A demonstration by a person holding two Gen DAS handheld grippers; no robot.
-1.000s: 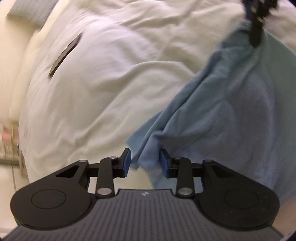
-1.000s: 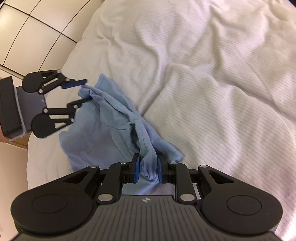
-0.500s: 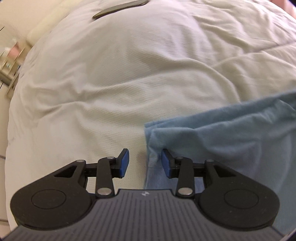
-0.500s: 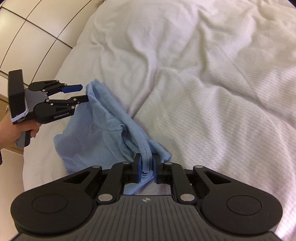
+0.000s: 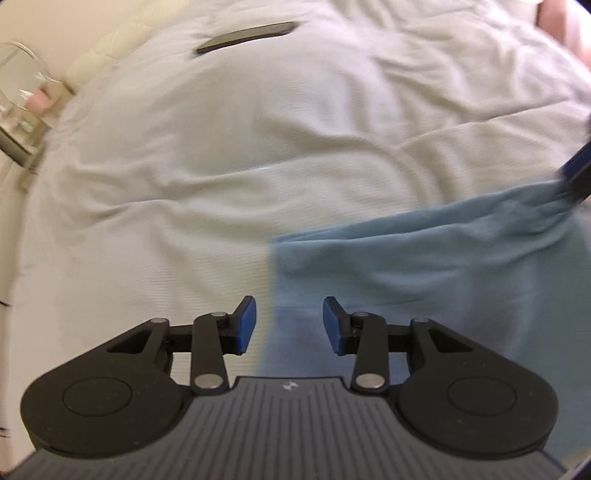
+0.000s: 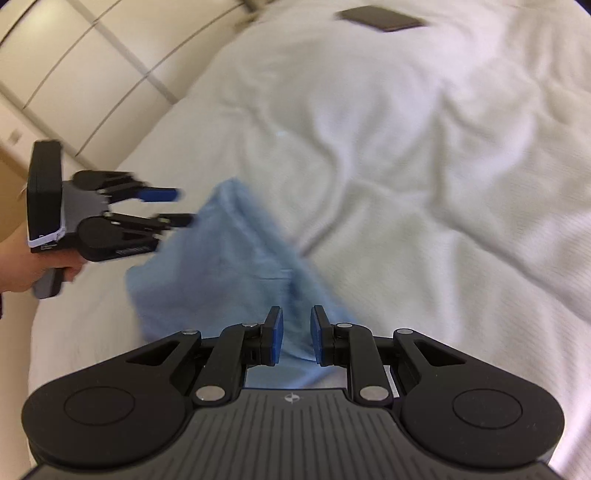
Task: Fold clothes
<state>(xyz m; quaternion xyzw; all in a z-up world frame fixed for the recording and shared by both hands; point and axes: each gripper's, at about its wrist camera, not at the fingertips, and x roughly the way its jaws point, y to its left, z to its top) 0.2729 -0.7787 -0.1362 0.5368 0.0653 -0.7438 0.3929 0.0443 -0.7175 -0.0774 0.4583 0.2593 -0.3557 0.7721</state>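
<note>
Left wrist view: your left gripper (image 5: 289, 320) has its fingers wide apart and holds nothing; the left edge of the light blue knit cotton garment (image 5: 424, 273) runs up between them, lying on the white textured duvet of the bed (image 5: 221, 155). The garment spreads to the right, with a folded or hemmed band along its far edge. At far right a blurred dark tip of the right gripper (image 5: 576, 177) sits at the garment's far corner; contact not resolvable there. A dark flat rectangular slab, maybe a phone or remote (image 5: 247, 37), lies well apart near the head of the bed; a clear glass object (image 5: 22, 85) is off the bed at left. Right wrist view: right gripper (image 6: 296, 341) fingers are at a narrow gap with garment (image 6: 229, 258) cloth between them; pads look parted rather than pinching, though motion blur makes it a close call. The left gripper (image 6: 173, 206) hovers spread at the garment's far-left corner, not gripping. Same dark slab (image 6: 380, 18) at top. Handling judgement: light, limp, thin fabric, no stiffness, so it will sag and bunch wherever unsupported, and it'll drag on the textured duvet (image 6: 406, 147) rather than slide. Grab at corners or the doubled hem band, pinch deep enough to catch both layers, and keep the edge taut between the two grips when you lift.
</note>
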